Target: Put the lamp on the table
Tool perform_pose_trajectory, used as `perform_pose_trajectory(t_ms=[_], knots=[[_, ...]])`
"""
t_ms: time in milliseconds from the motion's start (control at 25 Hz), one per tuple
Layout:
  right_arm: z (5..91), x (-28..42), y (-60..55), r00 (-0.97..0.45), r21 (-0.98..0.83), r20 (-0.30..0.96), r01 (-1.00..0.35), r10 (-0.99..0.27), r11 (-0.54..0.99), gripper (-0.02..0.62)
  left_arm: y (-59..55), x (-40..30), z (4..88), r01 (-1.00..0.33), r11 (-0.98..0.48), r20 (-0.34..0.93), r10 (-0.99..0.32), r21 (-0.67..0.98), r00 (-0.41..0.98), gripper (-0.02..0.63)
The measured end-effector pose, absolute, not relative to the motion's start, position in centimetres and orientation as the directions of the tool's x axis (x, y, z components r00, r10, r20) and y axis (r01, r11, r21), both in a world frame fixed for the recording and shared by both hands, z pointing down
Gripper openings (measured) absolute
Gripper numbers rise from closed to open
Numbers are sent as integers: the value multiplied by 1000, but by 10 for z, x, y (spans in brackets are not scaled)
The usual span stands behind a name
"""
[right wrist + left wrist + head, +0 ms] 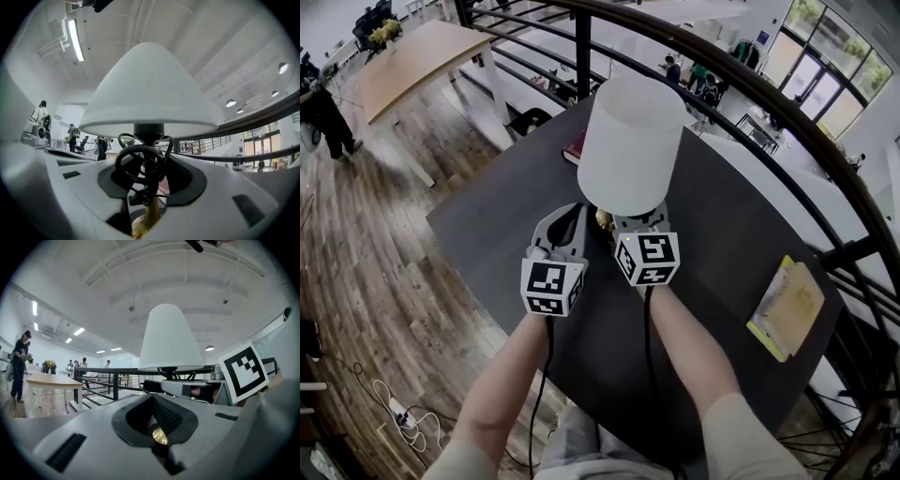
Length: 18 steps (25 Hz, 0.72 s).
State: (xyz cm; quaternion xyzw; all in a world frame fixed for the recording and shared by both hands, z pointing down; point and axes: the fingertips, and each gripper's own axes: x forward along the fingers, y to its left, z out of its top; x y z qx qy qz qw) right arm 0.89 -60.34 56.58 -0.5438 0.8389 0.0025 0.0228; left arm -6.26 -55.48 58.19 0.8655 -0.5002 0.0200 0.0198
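Off at the far left, one light wooden table (pixel 422 52) on the plank floor, well apart from the work. Nearer the middle, one left gripper (pixel 570 225), jaws pressed nearly together and pinching a brass part (pixel 160 436) low on the lamp. Right beside it, one lamp (pixel 630 141), upright under a single white shade, over the near-middle of the one dark table (pixel 712 234). Just behind the shade, one small reddish flat thing (pixel 574 148), too small to name. Hard against the lamp's other side, one right gripper (pixel 637 223), jaws closed round the brass stem (pixel 146 216), with one black cord (pixel 140 171) coiled on the stem just above the grip. Further right, one yellow booklet (pixel 787 307) lying flat near the dark table's edge, well apart from the lamp. Beyond and around, one dark curved railing (pixel 750 89). Two grippers in all, both holding the same lamp. Judged mostly done: lamp brought over the tabletop and held plumb. Cannot tell whether its foot touches the surface, hidden as it is under shade and grippers. Left to do, by that reading: settle the foot if not down, open both sets of jaws, draw back without tipping the shade
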Motion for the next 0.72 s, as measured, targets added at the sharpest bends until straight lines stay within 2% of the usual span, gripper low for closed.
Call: perform_pose_trajectory(t_ms=[160,400,720], knots=[[571,12,-591,-414,-5,-2,-910,-910,414,150,-535,-64,586,-882,-470,41,-882,-25,469,6],[577,26,-557,-393,-25,40,-920,-919,392,149,-507,-62,578,-884,-467,59,-883,-1,466,5],[564,35,-482,-409,-25,81,-912,-909,409,115,-462,-71,544,-891,-454,55,-890,-25,452,5]])
